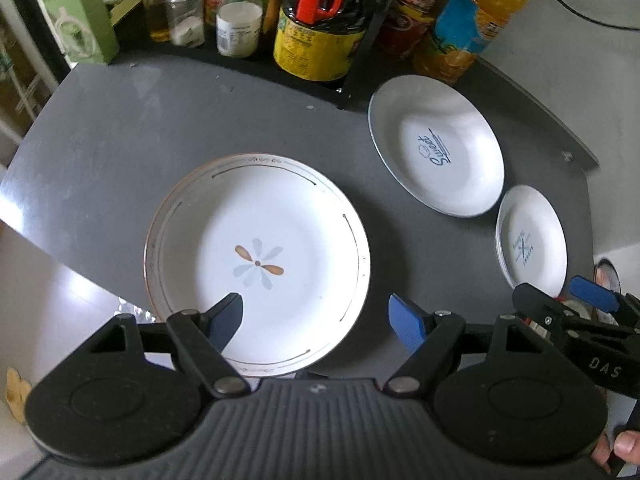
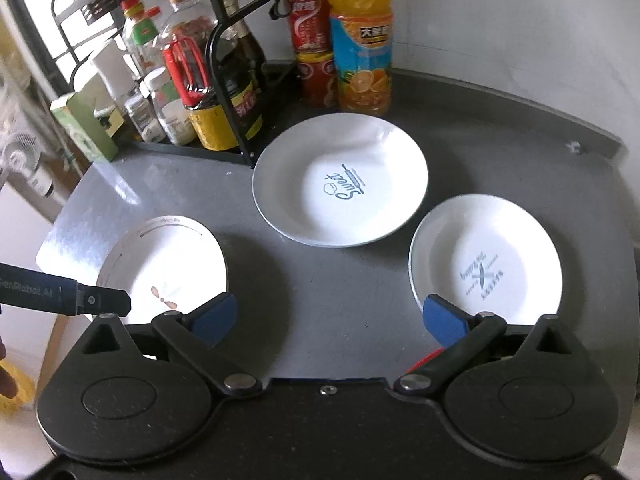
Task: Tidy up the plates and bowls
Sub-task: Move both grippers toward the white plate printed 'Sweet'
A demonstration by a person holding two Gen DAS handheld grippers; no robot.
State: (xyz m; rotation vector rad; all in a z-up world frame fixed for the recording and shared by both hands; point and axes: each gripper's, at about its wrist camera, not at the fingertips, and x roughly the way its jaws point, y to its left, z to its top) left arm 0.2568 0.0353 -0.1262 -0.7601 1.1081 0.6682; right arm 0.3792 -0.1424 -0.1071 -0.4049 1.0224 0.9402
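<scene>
My left tool (image 1: 316,320) spread wide, holding nothing, over near rim of flower plate (image 1: 256,264); one blue pad above plate, other above bare bench (image 1: 100,132); my right tool (image 2: 332,316) also wide, empty, low over bench between flower plate and small plate (image 2: 486,260); small plate at my right, just beside right pad; big plate (image 2: 340,180) further back, centre, apart from both; juice bottle (image 2: 362,36), red cans (image 2: 314,44), rack of jars (image 2: 180,80) behind.
</scene>
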